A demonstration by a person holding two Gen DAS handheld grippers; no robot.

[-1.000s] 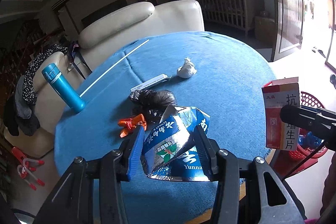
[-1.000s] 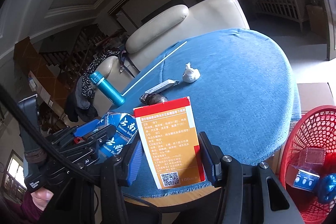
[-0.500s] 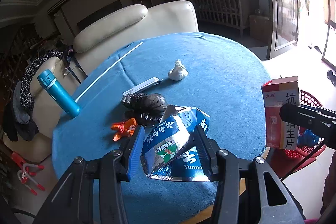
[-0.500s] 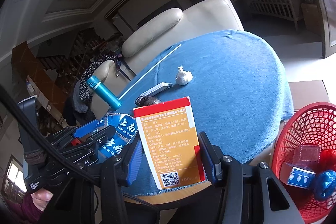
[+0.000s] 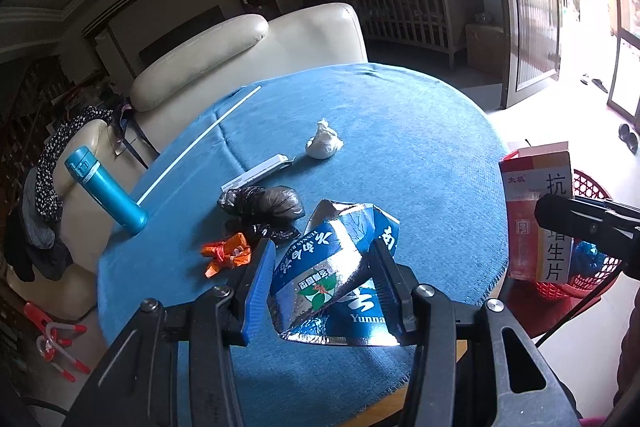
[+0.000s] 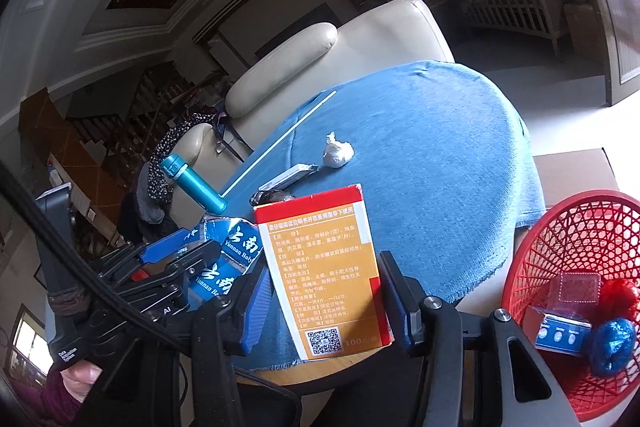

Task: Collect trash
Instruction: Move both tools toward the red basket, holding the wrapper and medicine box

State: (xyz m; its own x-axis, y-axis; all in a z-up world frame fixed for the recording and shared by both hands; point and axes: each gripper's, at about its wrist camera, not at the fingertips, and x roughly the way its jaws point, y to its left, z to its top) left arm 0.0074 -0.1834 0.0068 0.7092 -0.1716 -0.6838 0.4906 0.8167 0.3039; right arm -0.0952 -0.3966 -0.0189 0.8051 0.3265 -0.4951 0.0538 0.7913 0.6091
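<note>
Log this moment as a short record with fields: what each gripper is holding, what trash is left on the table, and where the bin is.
left gripper: shut on blue foil packet
right gripper: shut on orange medicine box
trash on blue tablecloth: white crumpled wad, flat white box, black plastic bag, orange wrapper
also on the cloth: teal flask, thin white stick
bin: red basket, on the floor beside the table, right of the right gripper
bin contents: a few packages, including a blue wrapper
</note>
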